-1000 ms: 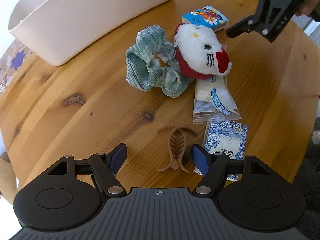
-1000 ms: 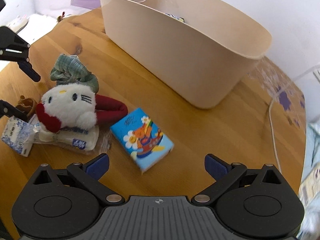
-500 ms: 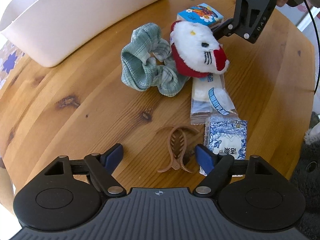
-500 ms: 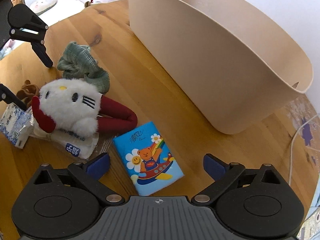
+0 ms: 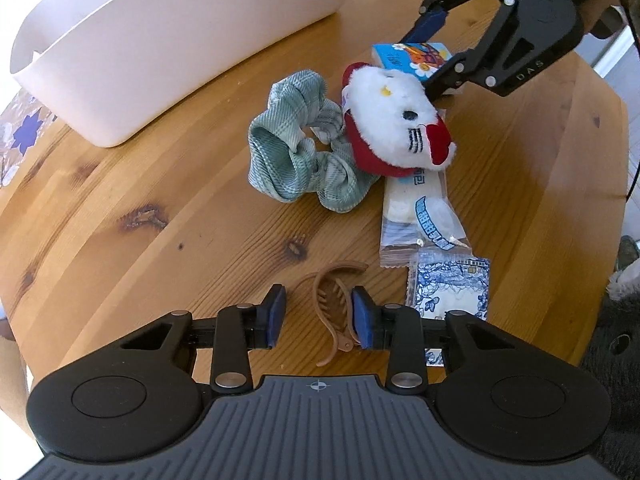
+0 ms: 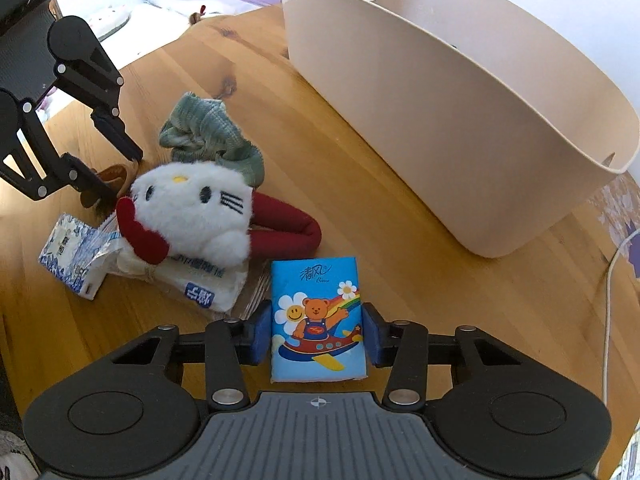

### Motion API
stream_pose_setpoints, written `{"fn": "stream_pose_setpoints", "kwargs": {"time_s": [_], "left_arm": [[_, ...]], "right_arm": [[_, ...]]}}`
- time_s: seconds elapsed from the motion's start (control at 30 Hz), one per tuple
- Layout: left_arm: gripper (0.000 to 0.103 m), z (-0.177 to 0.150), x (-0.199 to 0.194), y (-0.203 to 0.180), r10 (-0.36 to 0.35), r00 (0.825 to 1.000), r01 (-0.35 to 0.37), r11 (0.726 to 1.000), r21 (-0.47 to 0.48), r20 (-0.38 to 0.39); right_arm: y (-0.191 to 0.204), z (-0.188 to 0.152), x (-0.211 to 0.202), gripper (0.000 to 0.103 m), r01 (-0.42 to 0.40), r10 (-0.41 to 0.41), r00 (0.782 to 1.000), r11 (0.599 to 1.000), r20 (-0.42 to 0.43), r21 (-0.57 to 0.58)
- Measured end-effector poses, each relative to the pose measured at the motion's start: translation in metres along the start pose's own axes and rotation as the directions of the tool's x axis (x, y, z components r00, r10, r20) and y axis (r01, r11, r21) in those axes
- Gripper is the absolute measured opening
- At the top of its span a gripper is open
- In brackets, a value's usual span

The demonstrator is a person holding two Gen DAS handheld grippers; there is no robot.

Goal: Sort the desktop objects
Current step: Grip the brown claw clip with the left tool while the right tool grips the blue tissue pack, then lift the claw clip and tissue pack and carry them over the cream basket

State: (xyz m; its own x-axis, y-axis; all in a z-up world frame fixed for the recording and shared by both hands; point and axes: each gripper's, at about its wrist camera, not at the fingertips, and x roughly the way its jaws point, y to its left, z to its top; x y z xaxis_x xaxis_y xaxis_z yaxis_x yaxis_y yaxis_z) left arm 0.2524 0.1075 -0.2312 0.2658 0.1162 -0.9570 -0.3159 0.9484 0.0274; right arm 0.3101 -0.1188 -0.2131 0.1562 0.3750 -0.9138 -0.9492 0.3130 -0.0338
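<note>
The right gripper [image 6: 318, 338] was clamped on the tissue pack [image 6: 318, 320], at 6 o'clock from the plush [image 6: 192, 210]. The left gripper [image 5: 318, 316] straddled the hair claw [image 5: 334, 308], jaws partly closed, only its right pad touching. The bin [image 6: 460, 120] stood at 1 o'clock.

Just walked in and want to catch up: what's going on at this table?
A person is sorting clutter with two handheld grippers. The right gripper brackets the blue tissue pack; the left gripper is around the brown hair claw, not yet clamped. The beige bin waits nearby.
</note>
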Motion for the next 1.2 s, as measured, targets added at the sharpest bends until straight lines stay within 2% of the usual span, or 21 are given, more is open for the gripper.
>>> {"fn": "stream_pose_setpoints", "kwargs": {"time_s": [0.27,0.3,0.77,0.8,1.2], "left_arm": [[0.036,-0.003,-0.004,-0.017,0.049,0.999,-0.049,0.998,0.027,-0.002],[0.036,0.0,-0.004,-0.032,0.052,0.999,-0.052,0.998,0.026,-0.003],[0.036,0.01,-0.03,-0.027,0.107,0.993,-0.108,0.994,0.029,0.058],[0.036,0.012,-0.031,-0.026,0.109,0.992,-0.111,0.993,0.036,0.064],[0.036,0.028,-0.063,-0.029,0.149,0.974,-0.167,0.981,0.095,0.169]], "right_arm": [[0.007,-0.017,-0.02,0.043,0.001,-0.001,1.0,0.999,0.003,0.036],[0.007,-0.019,-0.024,0.043,-0.001,0.001,1.0,0.999,0.007,0.045],[-0.009,-0.054,-0.079,0.043,0.015,-0.024,0.997,0.994,0.08,0.107],[-0.003,-0.041,-0.076,0.043,0.018,-0.027,0.996,0.994,0.085,0.104],[-0.019,-0.037,-0.138,0.043,0.059,-0.079,0.98,0.992,0.182,0.115]]}}
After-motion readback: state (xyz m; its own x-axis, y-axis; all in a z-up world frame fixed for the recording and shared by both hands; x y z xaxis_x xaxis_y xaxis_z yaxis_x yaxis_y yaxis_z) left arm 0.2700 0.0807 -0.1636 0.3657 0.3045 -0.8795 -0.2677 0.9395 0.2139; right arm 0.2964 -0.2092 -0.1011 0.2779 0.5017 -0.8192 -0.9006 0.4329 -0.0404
